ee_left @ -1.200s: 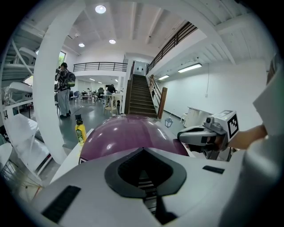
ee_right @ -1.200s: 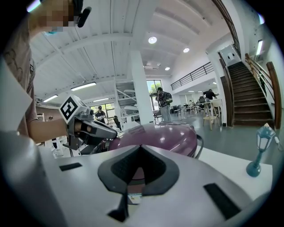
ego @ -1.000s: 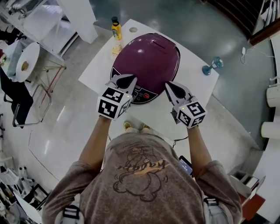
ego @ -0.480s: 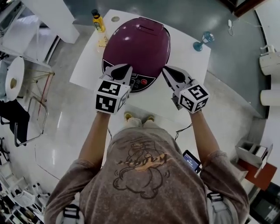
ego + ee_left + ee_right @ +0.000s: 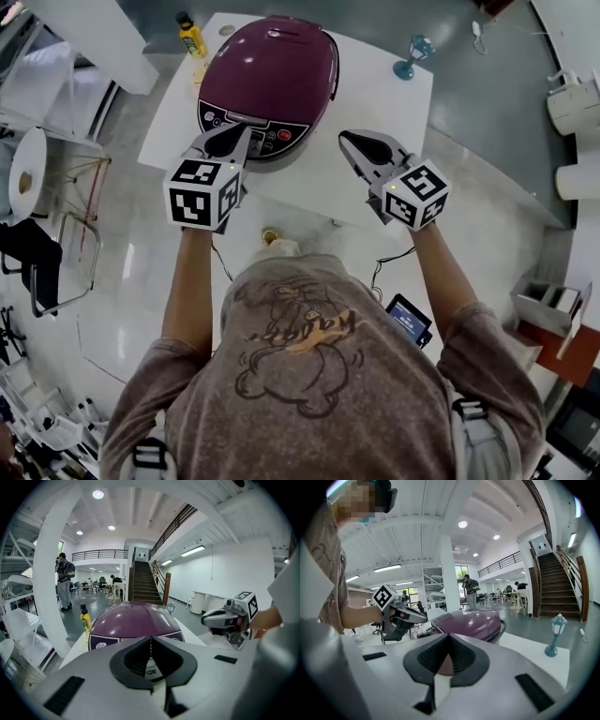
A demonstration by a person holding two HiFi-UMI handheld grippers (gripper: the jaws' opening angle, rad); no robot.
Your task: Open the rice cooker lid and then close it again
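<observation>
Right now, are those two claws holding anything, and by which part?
Nothing is held. The left gripper and the right gripper both have their jaws shut together on nothing, in front of the closed rice cooker.

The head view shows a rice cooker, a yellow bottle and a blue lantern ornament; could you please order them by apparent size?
1. the rice cooker, by far the largest.
2. the yellow bottle and the blue lantern ornament: they look about alike, so I would not rank them.

Rice cooker on table, bottle at its left (lamp to the right)
</observation>
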